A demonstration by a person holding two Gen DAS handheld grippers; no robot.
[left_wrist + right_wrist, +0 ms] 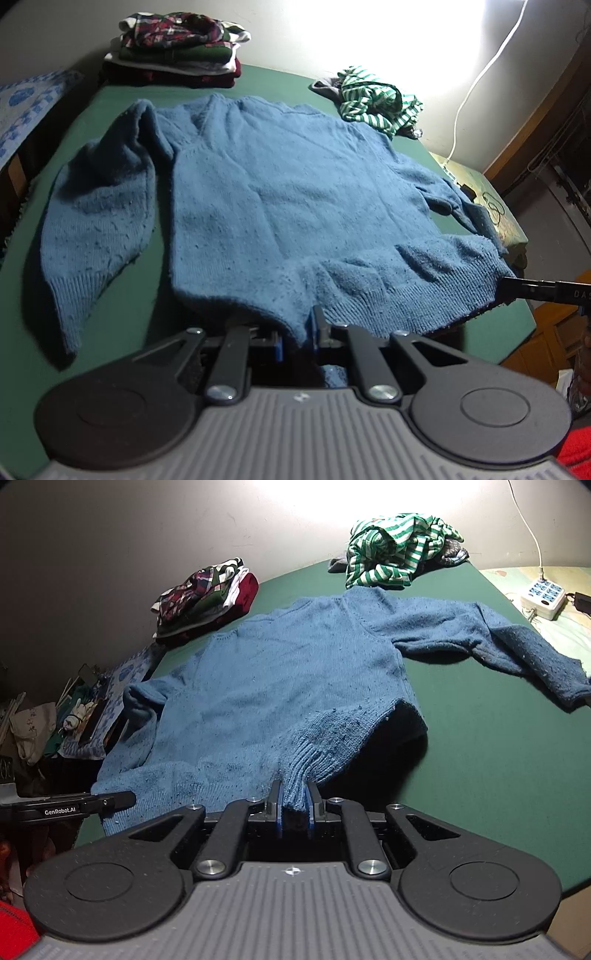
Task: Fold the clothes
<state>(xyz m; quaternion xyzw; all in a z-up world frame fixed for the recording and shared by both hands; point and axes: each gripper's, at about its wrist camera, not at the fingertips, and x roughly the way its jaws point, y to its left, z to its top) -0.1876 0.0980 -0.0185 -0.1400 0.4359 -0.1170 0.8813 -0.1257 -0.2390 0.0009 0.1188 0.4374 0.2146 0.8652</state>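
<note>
A blue knit sweater [280,192] lies spread on the green table [122,317], collar far, ribbed hem near me. My left gripper [297,334] is shut on the hem near its left corner, cloth bunched between the blue pads. My right gripper [294,805] is shut on the ribbed hem at the sweater [280,686] right corner, lifting it slightly so a shadow shows beneath. The right gripper also appears as a black finger [532,288] at the hem's right edge. One sleeve [96,221] lies folded down on the left; the other sleeve [498,642] stretches out right.
A stack of folded clothes [181,48] sits at the far left corner. A crumpled green-and-white striped garment [395,550] lies at the far right. A white power strip [543,598] with cable rests beyond the table's right edge. Clutter [55,720] lies left of the table.
</note>
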